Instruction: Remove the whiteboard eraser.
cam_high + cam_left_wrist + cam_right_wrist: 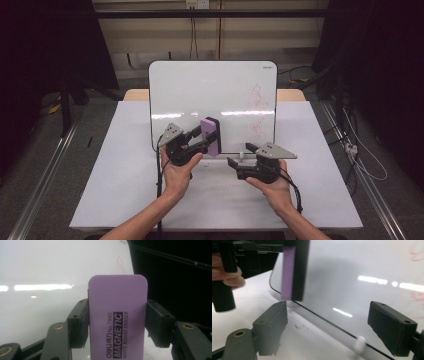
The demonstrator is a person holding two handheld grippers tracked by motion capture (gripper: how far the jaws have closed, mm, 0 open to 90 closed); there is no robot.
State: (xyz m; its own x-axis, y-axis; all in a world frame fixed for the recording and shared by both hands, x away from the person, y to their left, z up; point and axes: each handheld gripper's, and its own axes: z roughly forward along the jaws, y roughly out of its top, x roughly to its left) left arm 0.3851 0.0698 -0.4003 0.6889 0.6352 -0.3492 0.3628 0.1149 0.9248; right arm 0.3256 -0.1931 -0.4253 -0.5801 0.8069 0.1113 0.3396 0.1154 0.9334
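Left gripper (209, 134) clamped on the purple eraser (117, 317), jaws pressing its 2 long edges so the printed back faces the gripper's camera; judged, this leaves the dark felt side (298, 270) free to meet the whiteboard (200, 90). Eraser held upright, just in front of the board's lower middle, near the bottom edge; contact with the surface cannot be told. Faint red scribbles (259, 107) sit well to the right on the board, likely the target for wiping. Right gripper (240, 155) wide open, nothing between its jaws, low by the board's bottom edge. Eraser: rounded corners, flat purple body, black label reading "MAGNETIC WHITE BOARD ERASER", No.7840.
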